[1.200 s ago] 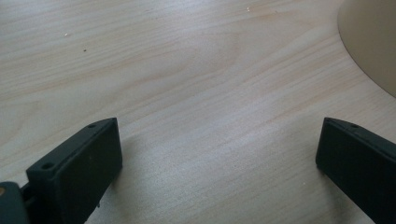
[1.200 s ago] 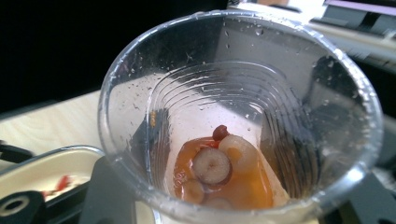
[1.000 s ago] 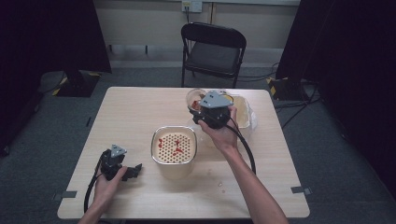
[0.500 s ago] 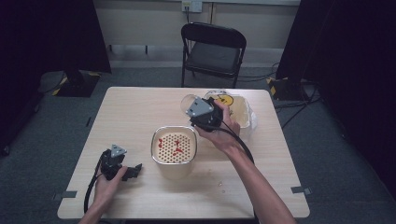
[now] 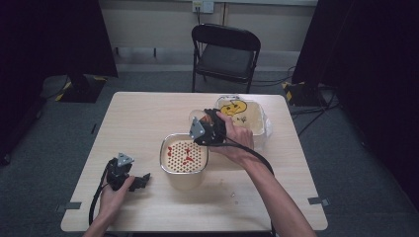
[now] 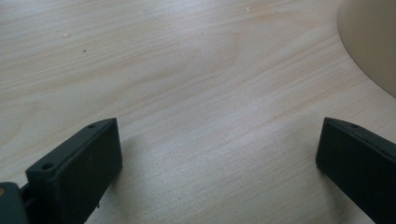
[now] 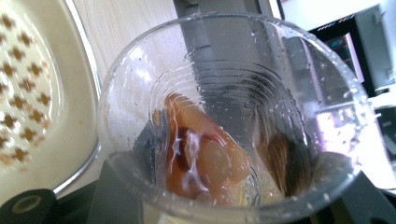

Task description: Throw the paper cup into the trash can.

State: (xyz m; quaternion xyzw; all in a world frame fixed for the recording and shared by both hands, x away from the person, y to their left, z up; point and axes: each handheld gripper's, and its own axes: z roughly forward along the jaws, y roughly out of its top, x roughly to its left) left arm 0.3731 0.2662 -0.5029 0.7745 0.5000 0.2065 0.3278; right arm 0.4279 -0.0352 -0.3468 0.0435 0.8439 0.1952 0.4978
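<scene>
Beside the strainer bowl (image 5: 184, 157), right gripper (image 5: 205, 129) just closing, pinching a clear plastic cup (image 7: 233, 121).

black folding chair (image 5: 226, 52) behind wooden table (image 5: 138, 118), grey carpet (image 5: 49, 148), dark curtains (image 5: 49, 39).

cups (image 7: 233, 116): 1 | strainer pots (image 5: 184, 159): 1 | tubs (image 5: 257, 126): 1 | chairs (image 5: 225, 52): 1

- Your right tool (image 5: 201, 124) hides most of the clear cup (image 7: 233, 116); the cup's base runs off the right gripper view's lower edge.
- The reddish-brown contents (image 7: 201, 158) blur behind wet plastic; you can't tell what they are.
- The strainer bowl (image 6: 373, 42) is cut by the left gripper view's edge.
</scene>
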